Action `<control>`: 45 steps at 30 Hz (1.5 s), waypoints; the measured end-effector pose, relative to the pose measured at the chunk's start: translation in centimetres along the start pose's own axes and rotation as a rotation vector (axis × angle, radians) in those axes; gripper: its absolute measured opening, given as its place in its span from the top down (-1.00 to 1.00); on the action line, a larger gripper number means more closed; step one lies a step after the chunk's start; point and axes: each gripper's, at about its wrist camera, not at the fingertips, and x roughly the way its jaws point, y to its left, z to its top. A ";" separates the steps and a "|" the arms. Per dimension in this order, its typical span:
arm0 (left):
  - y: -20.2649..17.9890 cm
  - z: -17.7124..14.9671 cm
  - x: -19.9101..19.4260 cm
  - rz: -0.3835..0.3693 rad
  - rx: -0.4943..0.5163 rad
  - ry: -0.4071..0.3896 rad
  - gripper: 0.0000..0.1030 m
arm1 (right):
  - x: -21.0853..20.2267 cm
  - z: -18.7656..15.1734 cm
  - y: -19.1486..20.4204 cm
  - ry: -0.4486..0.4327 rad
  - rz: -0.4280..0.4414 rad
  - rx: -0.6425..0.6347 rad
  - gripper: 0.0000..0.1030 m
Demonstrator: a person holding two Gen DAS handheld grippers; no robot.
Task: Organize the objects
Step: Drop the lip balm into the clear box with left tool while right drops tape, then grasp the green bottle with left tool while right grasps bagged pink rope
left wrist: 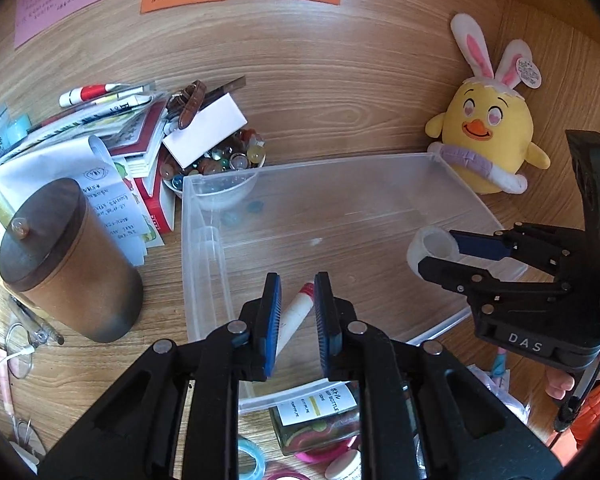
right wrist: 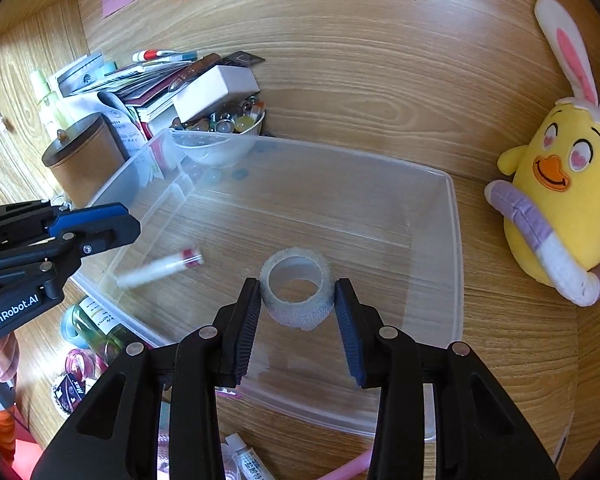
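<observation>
1. The storage bin point(right wrist: 454, 240) sits on the counter point(right wrist: 380, 92) before me.
2. In the bin, the tube point(right wrist: 160, 270) lies left of the tape roll point(right wrist: 296, 292).
3. My left claw point(left wrist: 298, 320) is above the tube; my right claw point(right wrist: 296, 320) straddles the roll.
4. Behind the bin's left corner sits the bead bowl point(left wrist: 220, 160); the canister point(left wrist: 70, 260) is left of the bin.
5. The plush chick point(right wrist: 560, 200) sits right of the bin.

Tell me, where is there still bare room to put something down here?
Mostly inside the clear bin: its far half, beyond the white tape roll and the white tube, is bare. So is the wood between bin and plush chick. The pile of books, marble bowl and brown canister crowd the bin's other side.
</observation>
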 end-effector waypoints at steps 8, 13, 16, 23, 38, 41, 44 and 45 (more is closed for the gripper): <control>0.4 -0.4 -2.9 0.013 -0.012 -0.071 -0.05 | -3.8 -0.8 0.7 -0.077 -0.016 -0.020 -0.09; 0.3 -1.6 -4.8 0.043 -0.003 -0.111 -0.39 | -6.8 -2.1 1.3 -0.133 -0.041 -0.038 -0.36; 0.1 -2.6 -5.4 0.053 0.007 -0.111 -0.62 | -8.0 -3.2 1.6 -0.147 -0.042 -0.038 -0.47; -0.2 -5.2 -5.0 0.049 0.018 -0.074 -0.74 | -8.6 -6.6 2.5 -0.108 -0.012 -0.025 -0.55; -0.3 -7.9 -0.7 0.008 0.004 0.041 -0.33 | -5.5 -11.4 5.6 0.043 0.080 -0.028 -0.58; 0.0 -8.0 -0.5 -0.023 -0.019 0.040 -0.19 | -5.3 -11.4 6.0 0.034 0.061 -0.050 -0.58; 0.0 -8.1 -0.6 -0.030 -0.017 0.032 -0.12 | -5.2 -11.4 6.4 0.025 0.051 -0.073 -0.57; -0.1 -8.1 -0.8 -0.023 -0.015 0.025 -0.12 | -5.2 -11.4 6.5 0.021 0.046 -0.079 -0.53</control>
